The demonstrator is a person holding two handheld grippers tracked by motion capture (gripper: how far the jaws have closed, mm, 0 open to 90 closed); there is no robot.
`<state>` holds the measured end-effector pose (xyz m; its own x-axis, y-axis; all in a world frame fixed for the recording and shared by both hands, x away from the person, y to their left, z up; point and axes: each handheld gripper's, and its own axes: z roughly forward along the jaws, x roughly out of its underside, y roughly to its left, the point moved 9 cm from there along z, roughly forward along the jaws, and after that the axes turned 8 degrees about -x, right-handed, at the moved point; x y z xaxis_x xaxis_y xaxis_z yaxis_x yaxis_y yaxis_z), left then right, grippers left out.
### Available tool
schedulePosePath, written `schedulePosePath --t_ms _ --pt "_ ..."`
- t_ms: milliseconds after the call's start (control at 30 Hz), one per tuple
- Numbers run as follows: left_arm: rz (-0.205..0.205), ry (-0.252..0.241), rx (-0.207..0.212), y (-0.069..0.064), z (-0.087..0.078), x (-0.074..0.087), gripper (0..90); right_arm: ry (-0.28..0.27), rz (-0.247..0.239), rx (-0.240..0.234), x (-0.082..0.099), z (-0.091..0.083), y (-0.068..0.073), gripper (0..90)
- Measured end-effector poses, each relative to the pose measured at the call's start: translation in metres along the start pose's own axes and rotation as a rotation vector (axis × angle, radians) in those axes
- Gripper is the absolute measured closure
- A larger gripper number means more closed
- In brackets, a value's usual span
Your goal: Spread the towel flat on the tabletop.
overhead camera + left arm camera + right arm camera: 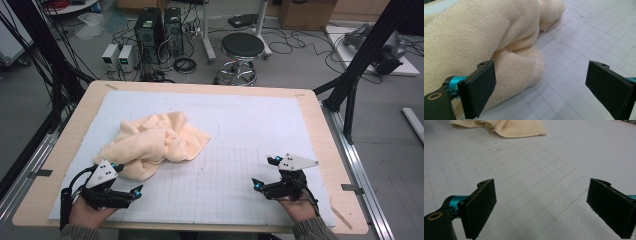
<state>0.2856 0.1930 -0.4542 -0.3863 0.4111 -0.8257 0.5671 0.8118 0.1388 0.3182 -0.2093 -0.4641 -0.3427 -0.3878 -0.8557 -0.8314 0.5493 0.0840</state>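
High view: crumpled towel (152, 144) lies untouched on surface (260, 150); left gripper (126, 181) and right gripper (265, 172) gape wide, empty; handling not yet begun.

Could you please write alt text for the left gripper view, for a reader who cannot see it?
A crumpled cream terry-cloth towel lies on a white gridded table mat, bulging toward the camera beside the left-hand black jaw. The left gripper is open, its two black padded jaws wide apart with nothing gripped between them.
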Motion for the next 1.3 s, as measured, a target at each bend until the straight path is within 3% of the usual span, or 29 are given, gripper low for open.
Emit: schedulePosePath --t_ms 867,1300 --pt "-0.014 -0.017 -0.007 0.001 -0.005 0.001 10.1 -0.013 -0.014 -0.029 -0.007 0.003 0.007 8.1" --pt "-0.02 -0.017 -0.014 0.002 -0.005 0.001 10.1 0.013 -0.014 -0.058 -0.012 0.012 0.01 8.1"
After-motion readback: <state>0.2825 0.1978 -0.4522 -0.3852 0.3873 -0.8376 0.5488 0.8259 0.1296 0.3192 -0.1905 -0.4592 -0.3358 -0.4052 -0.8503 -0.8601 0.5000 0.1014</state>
